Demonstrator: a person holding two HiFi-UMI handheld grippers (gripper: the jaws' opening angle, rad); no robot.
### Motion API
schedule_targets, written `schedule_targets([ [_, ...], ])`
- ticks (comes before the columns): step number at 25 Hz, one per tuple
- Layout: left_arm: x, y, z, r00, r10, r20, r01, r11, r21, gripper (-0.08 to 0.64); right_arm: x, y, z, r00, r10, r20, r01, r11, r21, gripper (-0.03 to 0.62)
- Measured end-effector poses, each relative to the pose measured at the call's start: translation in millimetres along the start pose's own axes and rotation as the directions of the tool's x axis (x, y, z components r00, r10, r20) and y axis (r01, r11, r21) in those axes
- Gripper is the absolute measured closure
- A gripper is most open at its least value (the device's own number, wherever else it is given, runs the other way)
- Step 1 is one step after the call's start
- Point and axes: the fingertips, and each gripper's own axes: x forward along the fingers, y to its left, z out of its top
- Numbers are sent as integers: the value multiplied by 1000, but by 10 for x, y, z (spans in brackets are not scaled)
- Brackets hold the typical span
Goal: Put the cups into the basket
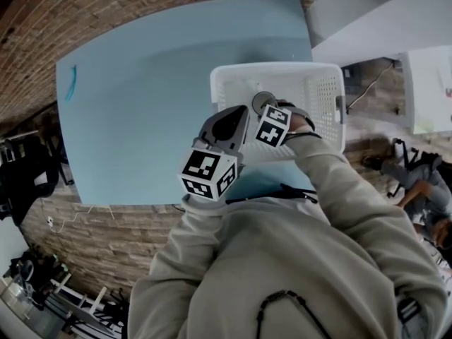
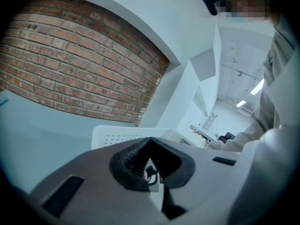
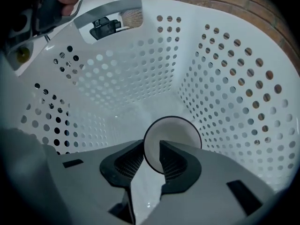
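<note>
**A:** Starting with the cup (image 3: 172, 137), where was it?

**B:** It was down inside the white basket (image 3: 225, 78), low between the perforated walls, with its open mouth turned up toward the right gripper view. It was pale with a dark rim. I could not tell whether its base touched the basket's floor.

**A:** And the right gripper (image 3: 151, 146)?

**B:** It pointed steeply down into the basket. Its jaws stood partly open with the cup's near rim between them, one pad outside the wall and the other inside the mouth. The gap was wider than the thin wall, so the pads were not squeezing the cup.

**A:** What about the left gripper (image 2: 150, 142)?

**B:** It was just beside the basket's near-left wall, above the bench (image 1: 141, 119) and aimed only a little downward. Its jaws were closed tip to tip with nothing in them. Through the slot behind the tips, a bit of the other gripper's marker cube (image 1: 273, 126) showed.

**A:** And around them?

**B:** The basket sat at the right end of the light blue bench. A pale sleeve (image 1: 339, 189) reached over the basket's near rim. A brick wall (image 2: 70, 64) ran behind the bench.
</note>
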Motion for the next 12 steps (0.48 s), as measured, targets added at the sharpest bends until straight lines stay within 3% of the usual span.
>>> schedule_targets([
  [6,-8,-4,-28,1000,0,-2,0,1000,-2,565,-32,-29,-17,1000,4,-5,-4,1000,24,412],
  [12,-13,-91,4,1000,-17,3,17,1000,6,565,-101,-11,-28,1000,-5,-9,5,1000,29,410],
])
